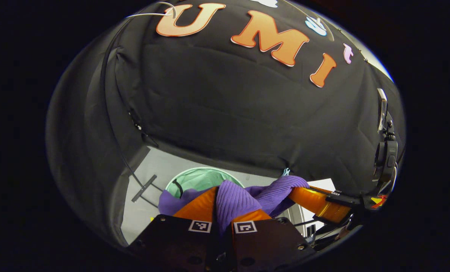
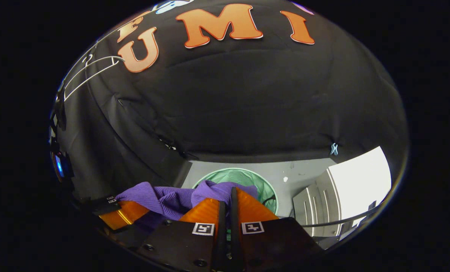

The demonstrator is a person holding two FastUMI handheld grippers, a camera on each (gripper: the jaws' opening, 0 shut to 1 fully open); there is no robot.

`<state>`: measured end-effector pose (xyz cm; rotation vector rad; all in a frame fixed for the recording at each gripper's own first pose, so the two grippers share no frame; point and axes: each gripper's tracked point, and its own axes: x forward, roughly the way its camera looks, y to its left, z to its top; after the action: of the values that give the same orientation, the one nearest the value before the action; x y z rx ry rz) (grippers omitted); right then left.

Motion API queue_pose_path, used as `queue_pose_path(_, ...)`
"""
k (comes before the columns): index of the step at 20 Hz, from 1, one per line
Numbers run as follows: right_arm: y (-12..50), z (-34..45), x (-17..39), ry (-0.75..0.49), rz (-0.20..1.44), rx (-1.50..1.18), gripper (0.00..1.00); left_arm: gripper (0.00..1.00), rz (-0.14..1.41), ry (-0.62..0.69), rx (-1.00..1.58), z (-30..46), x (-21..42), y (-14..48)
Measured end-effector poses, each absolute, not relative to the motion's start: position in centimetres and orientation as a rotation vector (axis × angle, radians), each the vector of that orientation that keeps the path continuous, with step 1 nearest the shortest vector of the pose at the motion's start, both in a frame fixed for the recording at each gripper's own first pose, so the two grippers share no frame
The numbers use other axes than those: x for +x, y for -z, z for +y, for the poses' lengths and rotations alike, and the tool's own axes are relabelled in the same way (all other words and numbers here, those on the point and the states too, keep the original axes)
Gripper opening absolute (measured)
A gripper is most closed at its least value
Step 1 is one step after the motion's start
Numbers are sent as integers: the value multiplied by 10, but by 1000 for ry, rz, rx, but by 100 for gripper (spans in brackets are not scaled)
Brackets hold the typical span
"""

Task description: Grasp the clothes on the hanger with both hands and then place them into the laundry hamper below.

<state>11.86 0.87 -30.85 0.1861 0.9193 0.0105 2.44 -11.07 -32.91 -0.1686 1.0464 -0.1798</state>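
Left gripper clenched on a fold of the purple ribbed garment; right gripper pinched nearly closed, apparently on the same cloth. Garment hangs between them over the green-lined hamper on pale grey floor. White wire hanger upper left. No legible labels.

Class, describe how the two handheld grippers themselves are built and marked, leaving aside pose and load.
Each gripper, left gripper and right gripper, has a dark, flat, bolted body with two wedge-shaped fingers. A small square black-and-white marker sits at each finger's base.
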Motion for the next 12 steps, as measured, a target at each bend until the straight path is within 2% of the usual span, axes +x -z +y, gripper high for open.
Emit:
queue_pose_path(3, 320, 10, 116, -22, 953, 170, 18, 9, 1080, 162, -143, -106, 26, 337)
queue_pose_path(4, 320, 11, 115, -27, 959, 160, 34, 11, 1108, 143, -117, -100, 22, 342)
queue_pose_path(8, 316, 14, 124, -37, 941, 94, 100, 74, 1196, 70, -157, -91, 12, 361)
queue_pose_path(9, 318, 16, 124, -41, 945, 86, 98, 89, 1200, 50, -177, -88, 12, 361)
queue_pose_path(10, 318, 17, 124, -42, 948, 83, 98, 97, 1201, 37, -195, -84, 12, 361)
queue_pose_path(12, 318, 18, 123, -38, 954, 84, 99, 97, 1191, 33, -222, -80, 12, 360)
